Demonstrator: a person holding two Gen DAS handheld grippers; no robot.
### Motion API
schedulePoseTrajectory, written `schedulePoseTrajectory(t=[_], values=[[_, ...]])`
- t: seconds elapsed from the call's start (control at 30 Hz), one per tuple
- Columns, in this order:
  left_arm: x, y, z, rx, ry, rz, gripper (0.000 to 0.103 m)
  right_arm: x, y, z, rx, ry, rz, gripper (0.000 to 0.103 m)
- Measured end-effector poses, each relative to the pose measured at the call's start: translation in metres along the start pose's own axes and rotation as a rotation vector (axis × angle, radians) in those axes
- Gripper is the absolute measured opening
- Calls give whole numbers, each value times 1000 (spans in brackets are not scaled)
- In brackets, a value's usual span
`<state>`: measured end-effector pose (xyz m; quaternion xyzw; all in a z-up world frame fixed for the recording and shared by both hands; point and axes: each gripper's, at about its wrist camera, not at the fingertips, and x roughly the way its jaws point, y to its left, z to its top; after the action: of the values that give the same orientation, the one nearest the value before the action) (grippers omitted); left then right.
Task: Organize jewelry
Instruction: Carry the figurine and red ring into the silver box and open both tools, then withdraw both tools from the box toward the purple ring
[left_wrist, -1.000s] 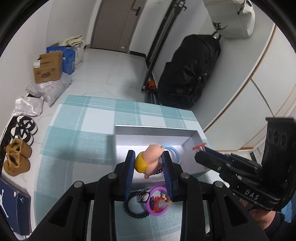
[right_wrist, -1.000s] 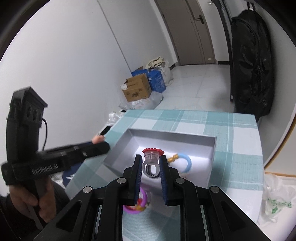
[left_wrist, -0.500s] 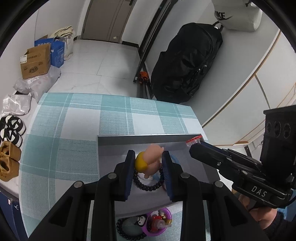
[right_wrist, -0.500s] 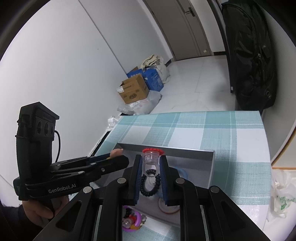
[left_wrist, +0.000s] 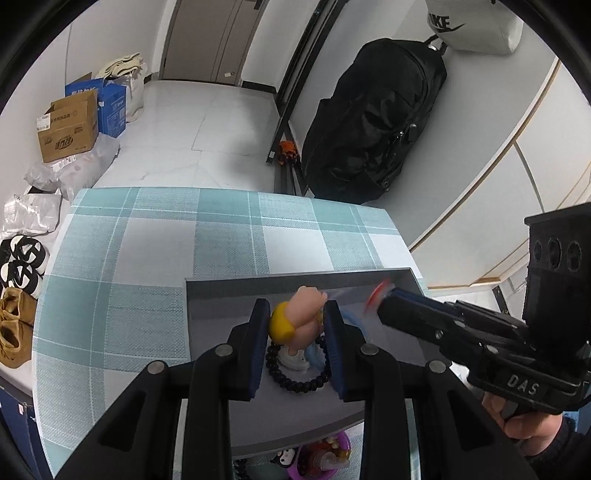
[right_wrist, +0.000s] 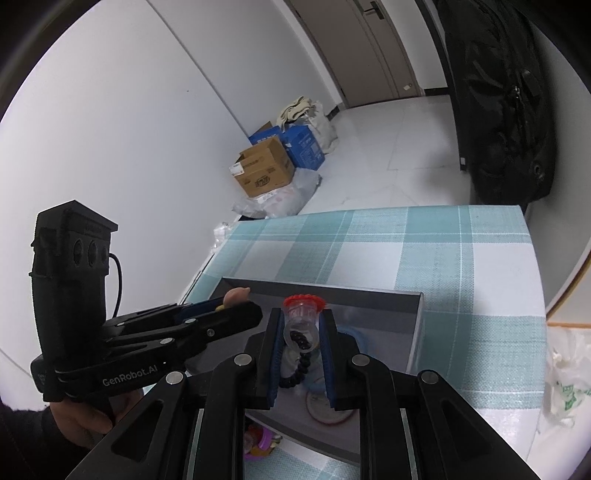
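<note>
A tray (left_wrist: 295, 284) sits on the table (left_wrist: 155, 266). In it lie a bead bracelet (left_wrist: 295, 382) and a round disc (right_wrist: 325, 406). Both tongs hang over the tray, the left tongs (left_wrist: 297, 325) beside the right tongs (right_wrist: 301, 325). A toy ring (left_wrist: 325, 456) lies on the table just before the tray's near wall.

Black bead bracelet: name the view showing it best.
Left wrist view: the black bead bracelet shows as a near-complete loop in the grey tray. The right wrist view shows only a short strand between its gripper's fingers.
</note>
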<state>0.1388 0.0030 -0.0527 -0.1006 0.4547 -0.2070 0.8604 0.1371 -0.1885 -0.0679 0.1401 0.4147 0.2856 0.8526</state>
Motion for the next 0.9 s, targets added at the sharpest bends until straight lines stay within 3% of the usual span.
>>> schedulePoseTrajectory(t=[0.27, 0.33, 0.37, 0.4, 0.6, 0.9], values=[[-3, -1, 0, -4, -20, -19, 24, -6, 2, -3, -12, -12, -10, 20], [-2, -2, 1, -15, 9, -42, 34, -9, 0, -3, -3, -28, -16, 20], [-2, -2, 1, -16, 17, -42, 51, -11, 1, -2, -2, -35, -10, 21], [-4, -1, 0, -17, 9, -43, 57, -13, 1, -2, -8, -45, -14, 24], [-22, -5, -3, -4, -40, -36, 57, -20, 6, -7, -23, -60, -20, 31], [-44, -7, -19, 27, -98, 69, 57, -34, 10, -16, -32, -105, -30, 49]])
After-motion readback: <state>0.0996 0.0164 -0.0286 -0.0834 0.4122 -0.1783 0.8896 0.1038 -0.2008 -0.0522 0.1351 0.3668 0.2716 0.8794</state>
